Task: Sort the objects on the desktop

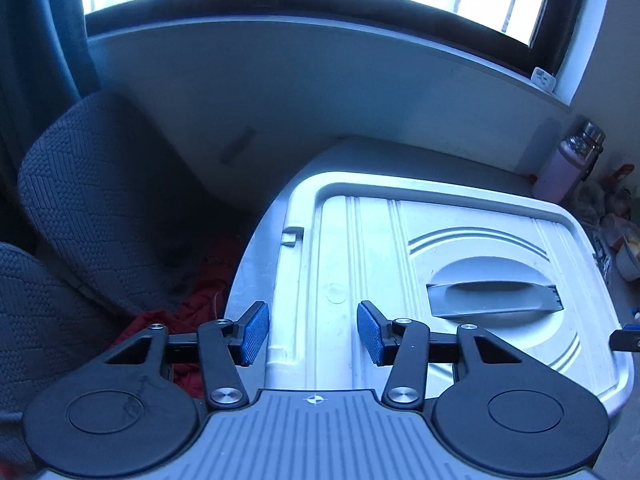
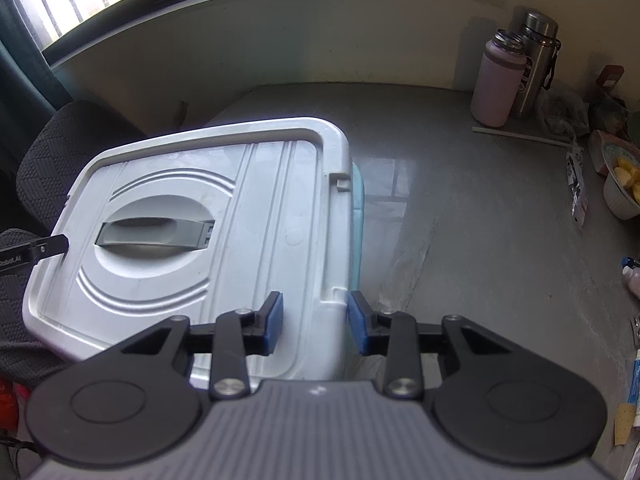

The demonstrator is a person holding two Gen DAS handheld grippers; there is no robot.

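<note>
1. While the white lid (image 2: 192,216) sits closed on its bin at the desk's (image 2: 480,200) left edge, the left tongs (image 1: 312,330) and right tongs (image 2: 316,322) straddle opposite lid rims, narrowed; whether the pads truly clamp is unclear.
2. Likely step: lifting the lid.
3. Next calls for an even, simultaneous raise.

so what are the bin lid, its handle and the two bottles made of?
Bin lid: looks like moulded plastic, pale grey-white and semi-gloss, going by its ribs and rounded rim. Handle: darker grey plastic, matte, with a clip end. Pink bottle: probably coated metal, matte body under a bare steel neck. Steel bottle: brushed stainless with a shiny cap.
</note>
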